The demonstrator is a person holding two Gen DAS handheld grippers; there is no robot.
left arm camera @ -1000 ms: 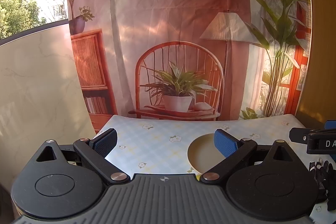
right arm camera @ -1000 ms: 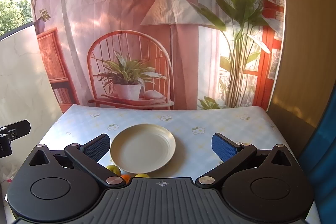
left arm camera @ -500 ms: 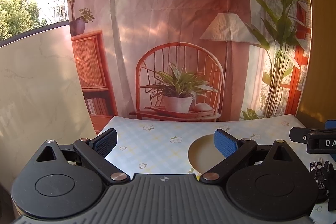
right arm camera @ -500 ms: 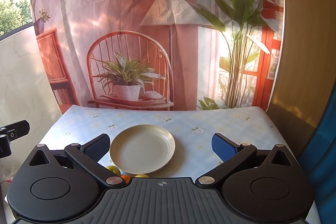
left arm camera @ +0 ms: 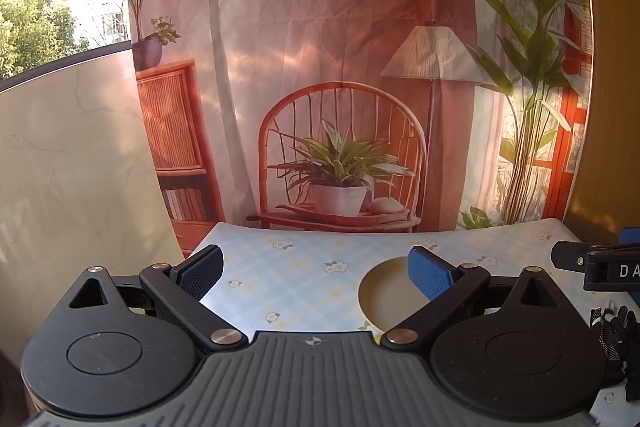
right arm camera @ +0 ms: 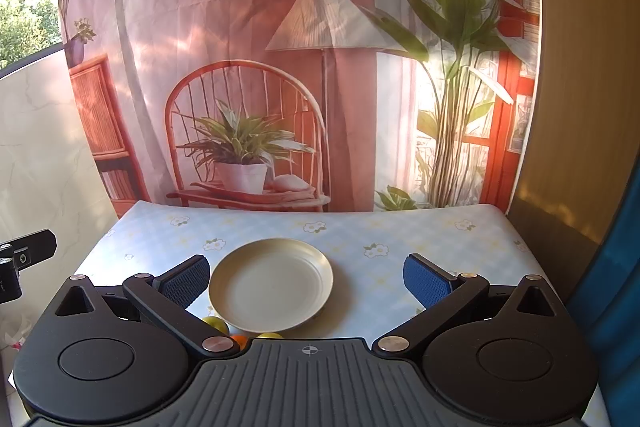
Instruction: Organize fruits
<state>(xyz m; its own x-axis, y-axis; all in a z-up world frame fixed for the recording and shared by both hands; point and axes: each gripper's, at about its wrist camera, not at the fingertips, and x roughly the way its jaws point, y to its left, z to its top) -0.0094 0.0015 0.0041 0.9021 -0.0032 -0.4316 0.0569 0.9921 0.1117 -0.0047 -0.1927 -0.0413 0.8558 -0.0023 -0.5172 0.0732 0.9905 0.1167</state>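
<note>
While the plate (right arm camera: 270, 287) sits bare, three fruits (right arm camera: 218, 324) wait just beside its near rim. Both the left gripper (left arm camera: 316, 269) and the right gripper (right arm camera: 306, 277) gape wide, holding nothing, so all sorting seems left.

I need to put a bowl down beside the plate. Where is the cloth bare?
Bare: the tablecloth right of the plate and behind it, up to the backdrop. Crowded: the plate's near edge, where the fruits sit.
</note>
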